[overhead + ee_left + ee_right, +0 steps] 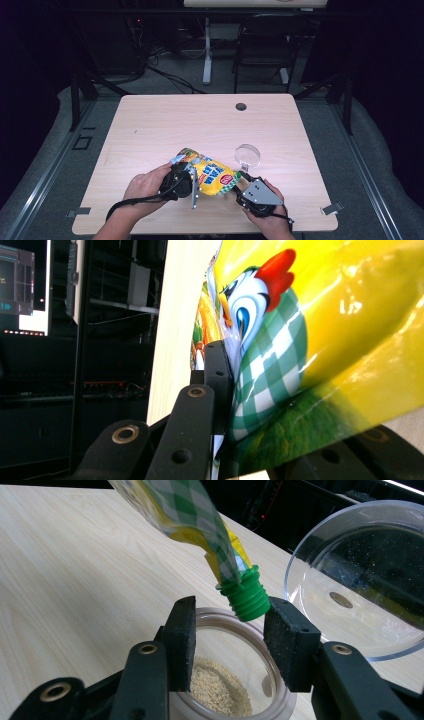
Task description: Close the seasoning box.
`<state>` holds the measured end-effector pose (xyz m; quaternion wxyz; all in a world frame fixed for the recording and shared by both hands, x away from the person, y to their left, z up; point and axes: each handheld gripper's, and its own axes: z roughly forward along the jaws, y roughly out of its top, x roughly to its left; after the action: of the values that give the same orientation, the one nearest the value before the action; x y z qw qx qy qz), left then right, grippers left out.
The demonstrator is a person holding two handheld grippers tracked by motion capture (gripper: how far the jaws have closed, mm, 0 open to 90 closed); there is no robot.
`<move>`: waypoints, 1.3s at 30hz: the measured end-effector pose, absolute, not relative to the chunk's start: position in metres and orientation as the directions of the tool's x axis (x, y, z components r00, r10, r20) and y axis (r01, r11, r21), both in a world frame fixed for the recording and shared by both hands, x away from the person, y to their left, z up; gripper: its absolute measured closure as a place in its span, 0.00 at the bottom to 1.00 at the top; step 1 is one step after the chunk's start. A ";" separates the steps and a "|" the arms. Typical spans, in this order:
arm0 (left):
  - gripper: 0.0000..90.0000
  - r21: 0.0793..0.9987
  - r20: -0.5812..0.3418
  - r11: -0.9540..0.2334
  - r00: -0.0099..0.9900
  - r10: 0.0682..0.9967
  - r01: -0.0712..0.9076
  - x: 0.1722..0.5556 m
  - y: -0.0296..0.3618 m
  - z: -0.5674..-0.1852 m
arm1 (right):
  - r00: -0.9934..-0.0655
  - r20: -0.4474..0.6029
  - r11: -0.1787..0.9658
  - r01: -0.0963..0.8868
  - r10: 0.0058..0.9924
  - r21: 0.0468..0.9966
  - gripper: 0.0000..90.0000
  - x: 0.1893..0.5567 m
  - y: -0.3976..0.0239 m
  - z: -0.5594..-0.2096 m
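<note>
A yellow snack pouch (210, 175) printed with a cartoon chicken (260, 335) is tilted over the table's front, and my left gripper (195, 184) is shut on its edge. In the left gripper view one black finger (216, 371) presses against the pouch (330, 315); the other is behind it. The pouch's green screw spout (245, 600) points down over an open clear jar (216, 615) holding beige granules (220, 687). My right gripper (227, 635) stands open with the spout between its pads, close to the right pad (289, 647) and well apart from the left one. From above, the right gripper (241, 181) sits just right of the pouch.
A clear round lid (248, 155) lies flat on the wooden table (165, 125) just beyond the right gripper, large in the right gripper view (360, 580). A cable hole (241, 106) is near the far edge. A chair and desk legs stand beyond the table.
</note>
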<state>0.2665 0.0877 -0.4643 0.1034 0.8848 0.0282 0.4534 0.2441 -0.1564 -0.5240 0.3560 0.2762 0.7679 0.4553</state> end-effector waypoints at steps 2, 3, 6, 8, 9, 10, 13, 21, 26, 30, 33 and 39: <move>0.97 0.211 0.793 -0.977 0.592 0.146 -0.042 0.267 0.088 -0.466 | -0.593 -0.294 0.432 0.101 0.749 0.896 0.63 0.244 -0.157 -0.524; 0.97 0.208 0.793 -0.977 0.592 0.143 -0.043 0.267 0.089 -0.467 | -0.593 -0.294 0.432 0.103 0.750 0.896 0.63 0.244 -0.157 -0.524; 0.97 0.213 0.784 -0.976 0.602 0.150 -0.034 0.268 0.089 -0.470 | -0.591 -0.294 0.434 0.108 0.751 0.894 0.63 0.245 -0.157 -0.524; 0.97 0.215 0.781 -0.976 0.606 0.152 -0.031 0.268 0.090 -0.472 | -0.594 -0.291 0.432 0.108 0.750 0.895 0.63 0.245 -0.157 -0.525; 0.97 0.216 0.781 -0.976 0.606 0.154 -0.030 0.268 0.091 -0.474 | -0.593 -0.291 0.433 0.109 0.750 0.895 0.63 0.245 -0.157 -0.525; 0.97 0.221 0.777 -0.975 0.609 0.160 -0.026 0.268 0.092 -0.475 | -0.594 -0.291 0.433 0.110 0.751 0.895 0.63 0.245 -0.157 -0.525; 0.97 0.232 0.764 -0.973 0.622 0.173 -0.014 0.270 0.095 -0.479 | -0.595 -0.291 0.435 0.112 0.750 0.893 0.63 0.246 -0.157 -0.526; 0.97 0.312 0.704 -0.950 0.666 0.249 0.024 0.272 0.101 -0.491 | -0.599 -0.290 0.439 0.115 0.746 0.891 0.63 0.246 -0.156 -0.527; 0.97 0.351 0.669 -0.935 0.688 0.282 0.041 0.274 0.104 -0.497 | -0.603 -0.288 0.439 0.116 0.744 0.891 0.62 0.245 -0.156 -0.527; 0.97 0.396 0.637 -0.917 0.702 0.318 0.055 0.275 0.107 -0.499 | -0.600 -0.289 0.439 0.117 0.746 0.891 0.62 0.245 -0.156 -0.527; 0.97 0.436 0.609 -0.898 0.713 0.346 0.062 0.277 0.108 -0.500 | -0.599 -0.288 0.436 0.115 0.747 0.892 0.62 0.245 -0.156 -0.528; 0.97 0.480 0.569 -0.875 0.733 0.372 0.071 0.277 0.110 -0.502 | -0.593 -0.287 0.431 0.113 0.752 0.895 0.62 0.244 -0.158 -0.527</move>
<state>0.2774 0.1102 -0.5025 0.2185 0.9049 0.1222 0.3441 0.2438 -0.1575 -0.5271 0.3524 0.2812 0.7689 0.4534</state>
